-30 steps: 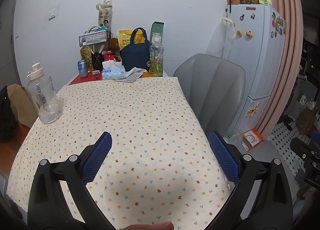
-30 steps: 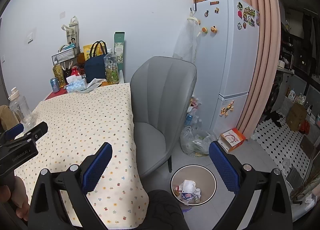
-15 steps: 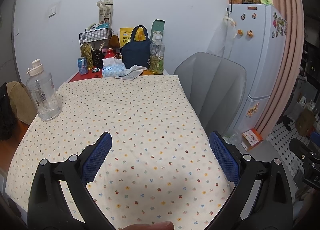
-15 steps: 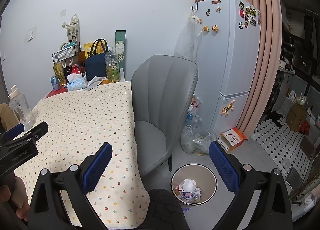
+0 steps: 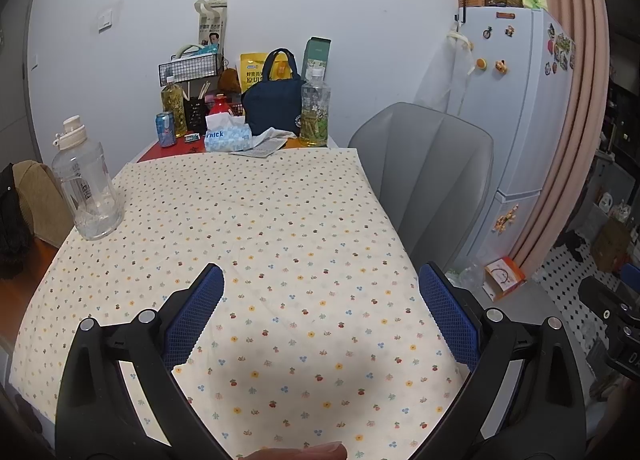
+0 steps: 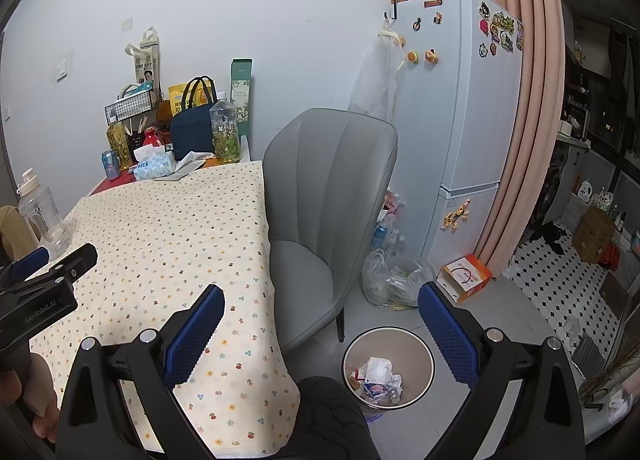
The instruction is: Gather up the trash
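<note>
My left gripper (image 5: 320, 276) hangs open and empty over the near part of the flower-print tablecloth (image 5: 280, 228). No loose trash shows on the cloth near it. In the right wrist view, my right gripper (image 6: 320, 294) is open and empty, held beside the table's right edge above the floor. Below it, slightly to the right, stands a round bin (image 6: 418, 346) with crumpled paper and wrappers (image 6: 378, 374) inside. The left gripper (image 6: 66, 256) also shows at the left edge of that view, held in a hand.
At the table's far end stand a tissue pack (image 5: 226, 136), a blue can (image 5: 165, 129), two tea bottles and a navy bag (image 5: 270, 104). A big clear bottle (image 5: 86, 184) is at the left. A grey chair (image 6: 328, 196), fridge (image 6: 460, 100), plastic bag (image 6: 394, 276) and orange box (image 6: 464, 276) fill the right.
The left wrist view has drifted slightly, so the far items sit a little higher in frame. Both grippers stay open and empty. Nothing on the table moved.
</note>
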The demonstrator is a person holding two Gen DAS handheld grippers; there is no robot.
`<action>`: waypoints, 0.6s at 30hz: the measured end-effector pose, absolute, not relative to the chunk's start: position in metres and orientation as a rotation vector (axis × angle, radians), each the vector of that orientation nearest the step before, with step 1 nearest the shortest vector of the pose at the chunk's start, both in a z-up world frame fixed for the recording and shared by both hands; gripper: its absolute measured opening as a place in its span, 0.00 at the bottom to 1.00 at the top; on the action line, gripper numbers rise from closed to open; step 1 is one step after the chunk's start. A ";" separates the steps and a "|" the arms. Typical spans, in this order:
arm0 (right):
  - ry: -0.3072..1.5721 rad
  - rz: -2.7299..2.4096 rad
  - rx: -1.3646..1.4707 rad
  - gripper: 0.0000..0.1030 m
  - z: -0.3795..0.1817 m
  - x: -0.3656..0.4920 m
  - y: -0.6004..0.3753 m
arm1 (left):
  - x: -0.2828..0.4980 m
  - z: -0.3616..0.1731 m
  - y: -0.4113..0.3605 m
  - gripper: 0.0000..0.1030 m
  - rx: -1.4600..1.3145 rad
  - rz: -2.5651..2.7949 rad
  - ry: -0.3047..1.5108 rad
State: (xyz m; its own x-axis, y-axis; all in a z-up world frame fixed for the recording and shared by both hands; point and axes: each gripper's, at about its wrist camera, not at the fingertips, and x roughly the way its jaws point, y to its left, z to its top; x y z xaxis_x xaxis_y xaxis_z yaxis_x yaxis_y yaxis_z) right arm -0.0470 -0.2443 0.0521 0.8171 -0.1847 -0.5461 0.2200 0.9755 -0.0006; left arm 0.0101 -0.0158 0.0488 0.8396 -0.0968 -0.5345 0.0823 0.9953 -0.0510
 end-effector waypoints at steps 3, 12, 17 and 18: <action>0.576 -0.216 0.064 0.92 0.052 -0.047 -0.244 | 0.011 0.047 -0.016 0.94 -0.030 -0.095 0.572; 0.589 -0.206 0.059 0.92 0.047 -0.045 -0.242 | 0.012 0.041 -0.017 0.94 -0.039 -0.098 0.587; 0.591 -0.209 0.061 0.92 0.046 -0.045 -0.243 | 0.013 0.041 -0.018 0.94 -0.039 -0.106 0.590; 0.592 -0.209 0.061 0.92 0.046 -0.044 -0.242 | 0.013 0.042 -0.018 0.94 -0.040 -0.109 0.590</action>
State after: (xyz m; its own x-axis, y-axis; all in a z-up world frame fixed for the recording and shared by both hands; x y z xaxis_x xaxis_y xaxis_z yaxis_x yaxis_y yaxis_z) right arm -0.0436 -0.2424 0.0461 0.8095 -0.1784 -0.5593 0.2131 0.9770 -0.0033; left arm 0.0134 -0.0182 0.0416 0.8252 -0.1136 -0.5532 0.0908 0.9935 -0.0685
